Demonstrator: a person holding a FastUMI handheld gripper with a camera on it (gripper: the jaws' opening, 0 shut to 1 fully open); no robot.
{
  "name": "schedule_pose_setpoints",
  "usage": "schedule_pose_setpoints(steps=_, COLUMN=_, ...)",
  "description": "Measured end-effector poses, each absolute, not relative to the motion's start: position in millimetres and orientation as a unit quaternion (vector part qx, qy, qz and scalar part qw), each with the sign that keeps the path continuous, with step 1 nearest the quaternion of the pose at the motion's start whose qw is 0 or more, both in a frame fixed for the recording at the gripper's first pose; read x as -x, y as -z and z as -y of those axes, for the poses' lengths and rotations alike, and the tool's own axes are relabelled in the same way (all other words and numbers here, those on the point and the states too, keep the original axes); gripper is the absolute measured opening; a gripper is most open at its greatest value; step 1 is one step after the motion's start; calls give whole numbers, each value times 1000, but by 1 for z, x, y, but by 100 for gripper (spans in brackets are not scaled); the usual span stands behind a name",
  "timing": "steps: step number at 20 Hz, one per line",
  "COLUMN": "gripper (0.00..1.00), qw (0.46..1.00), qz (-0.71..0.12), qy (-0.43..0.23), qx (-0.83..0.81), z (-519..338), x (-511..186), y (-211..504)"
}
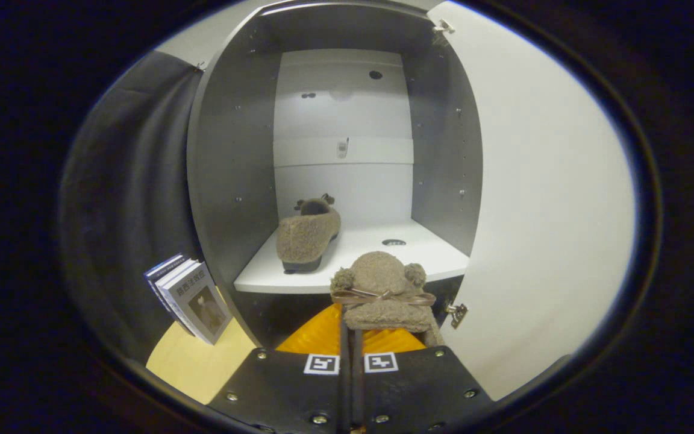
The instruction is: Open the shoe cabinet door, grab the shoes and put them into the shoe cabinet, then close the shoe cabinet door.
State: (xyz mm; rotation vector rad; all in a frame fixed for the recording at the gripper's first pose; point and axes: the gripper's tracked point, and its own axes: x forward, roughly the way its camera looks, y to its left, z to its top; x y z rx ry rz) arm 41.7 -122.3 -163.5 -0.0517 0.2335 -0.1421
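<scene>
Shoe cabinet [226, 150] is open, w/ its white door [540, 199] swung out to the right side. Inside it is grey on the walls and white at the back. A white shelf [425, 253] sits low in it.

One fuzzy brown shoe [308, 235] is on the shelf already, toward the left, heel end facing out. It has a little pom-pom bit at the far end.

The 2nd shoe [386, 292] is the same kind, fuzzy and brown, w/ two round pom-poms and a thin shiny bow across it. It is right ahead of the gripper [350, 352], at the front edge of the shelf, a bit right of the 1st shoe and apart from it. Its yellow-orange inside [317, 334] shows just below.

The jaws are pressed close together, w/ just a thin dark line between them. They seem to pinch the near edge of the 2nd shoe and hold it up, tho the spot where they touch is hard to see. The gripper points straight in at the cabinet, level w/ the shelf front. Two small black-and-white square tags [351, 363] sit on top of it.

Left of the cabinet, a few books [190, 295] stand leaning on a pale yellow floor [196, 364]. The front cover has a picture and some writing, too small to read. A metal hinge [456, 313] shows low on the door.
</scene>
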Motion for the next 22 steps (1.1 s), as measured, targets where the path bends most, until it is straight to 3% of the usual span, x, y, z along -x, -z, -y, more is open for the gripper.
schedule_pose_setpoints(steps=6, gripper=1, qw=993, qz=-92, qy=71, qx=20, z=125, x=-72, y=133)
schedule_pose_setpoints(steps=15, gripper=1, qw=997, qz=-36, qy=64, qx=39, z=138, x=-173, y=73)
schedule_pose_setpoints(steps=22, gripper=1, qw=997, qz=-36, qy=61, qx=39, z=152, x=-245, y=69)
